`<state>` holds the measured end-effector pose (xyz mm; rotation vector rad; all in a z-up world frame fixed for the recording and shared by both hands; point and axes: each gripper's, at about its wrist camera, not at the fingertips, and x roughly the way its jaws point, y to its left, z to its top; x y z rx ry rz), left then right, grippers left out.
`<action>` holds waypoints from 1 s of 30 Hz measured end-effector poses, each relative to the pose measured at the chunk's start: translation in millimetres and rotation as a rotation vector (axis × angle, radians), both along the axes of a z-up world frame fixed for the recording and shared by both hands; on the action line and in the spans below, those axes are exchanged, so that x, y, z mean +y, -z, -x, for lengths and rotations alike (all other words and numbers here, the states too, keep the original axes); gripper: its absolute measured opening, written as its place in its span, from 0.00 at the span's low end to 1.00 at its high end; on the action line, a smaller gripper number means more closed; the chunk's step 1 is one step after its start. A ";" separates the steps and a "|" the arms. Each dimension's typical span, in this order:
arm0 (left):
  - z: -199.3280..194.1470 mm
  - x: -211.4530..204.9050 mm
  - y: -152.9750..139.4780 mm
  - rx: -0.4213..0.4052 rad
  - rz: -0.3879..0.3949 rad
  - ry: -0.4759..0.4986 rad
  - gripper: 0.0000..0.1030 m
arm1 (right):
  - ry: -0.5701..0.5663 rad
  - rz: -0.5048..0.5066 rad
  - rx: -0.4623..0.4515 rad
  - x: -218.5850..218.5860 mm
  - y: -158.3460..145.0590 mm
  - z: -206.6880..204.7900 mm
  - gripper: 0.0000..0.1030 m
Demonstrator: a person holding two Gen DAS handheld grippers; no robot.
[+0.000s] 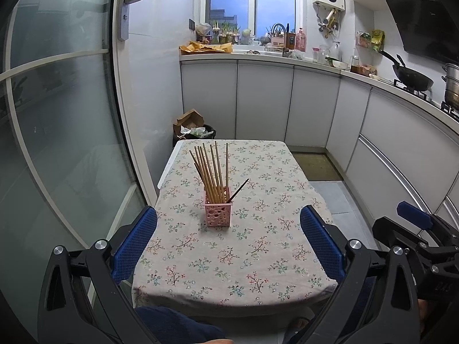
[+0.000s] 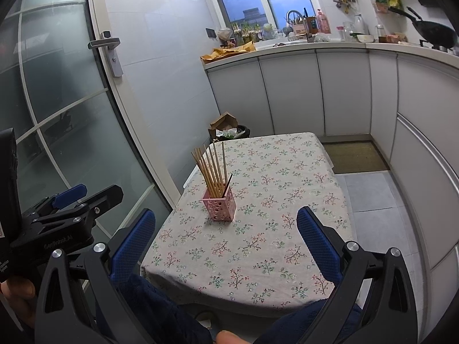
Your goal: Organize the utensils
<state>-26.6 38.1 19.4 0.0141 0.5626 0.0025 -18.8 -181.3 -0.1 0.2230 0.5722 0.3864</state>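
Grippers level, spread wide, empty: left gripper, right gripper.

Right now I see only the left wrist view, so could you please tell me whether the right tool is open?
Observer: Yes, the right tool is wide open, with nothing between its fingers.
Operator: Thank you. Where does my left tool sit from that side?
Observer: The left tool appears to the left of the table's near corner, in front of the glass door, with a hand below it.

Floral-clothed table, pink chopstick basket
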 end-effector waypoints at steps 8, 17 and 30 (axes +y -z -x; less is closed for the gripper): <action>-1.5 3.6 1.2 0.002 -0.004 -0.001 0.93 | -0.002 0.002 -0.002 0.5 0.8 0.5 0.93; -3.8 7.1 2.5 0.002 -0.013 -0.005 0.93 | -0.004 0.001 -0.002 0.9 0.6 0.2 0.93; -3.1 3.2 3.5 0.007 -0.014 -0.003 0.93 | -0.005 -0.006 -0.001 0.3 1.8 -0.3 0.93</action>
